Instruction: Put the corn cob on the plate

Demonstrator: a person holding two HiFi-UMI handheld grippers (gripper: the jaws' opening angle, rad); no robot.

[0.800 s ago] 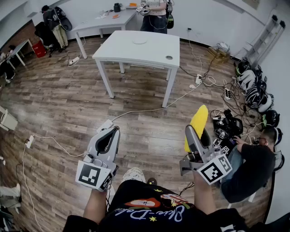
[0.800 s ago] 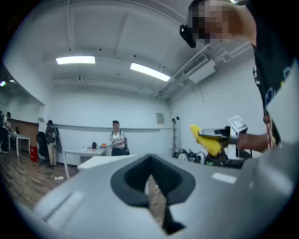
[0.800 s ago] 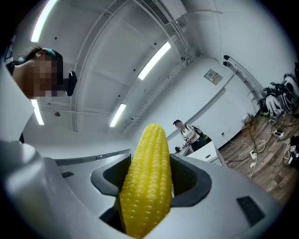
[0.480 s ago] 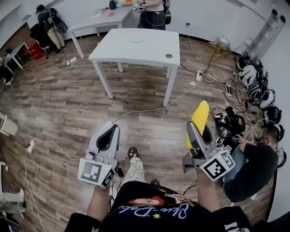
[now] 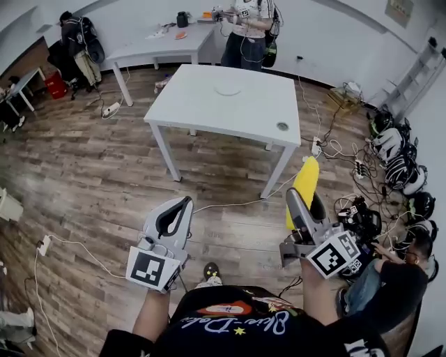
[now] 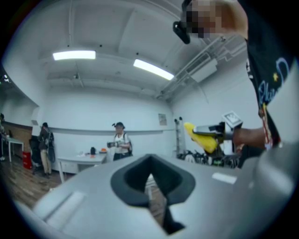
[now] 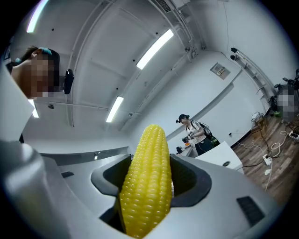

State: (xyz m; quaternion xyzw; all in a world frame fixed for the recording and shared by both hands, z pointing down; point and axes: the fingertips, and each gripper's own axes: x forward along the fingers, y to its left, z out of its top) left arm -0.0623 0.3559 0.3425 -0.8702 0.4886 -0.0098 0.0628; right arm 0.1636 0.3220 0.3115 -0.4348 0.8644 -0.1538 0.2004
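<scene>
Though ahead, plate (image 5: 228,90) beyond cable (image 5: 240,203).

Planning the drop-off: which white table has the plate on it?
The nearer square table, mid-room: the white plate lies toward its far edge. The longer table by the wall holds a dark cup and small items.

A brown wood-plank floor (image 5: 90,160) spreads under a white square table (image 5: 209,115) in mid-room. A longer grey table (image 5: 167,43) stands by the white far wall (image 5: 327,31). White cables (image 5: 237,204) trail across the floor; long strip lights (image 6: 74,55) glow overhead.
</scene>
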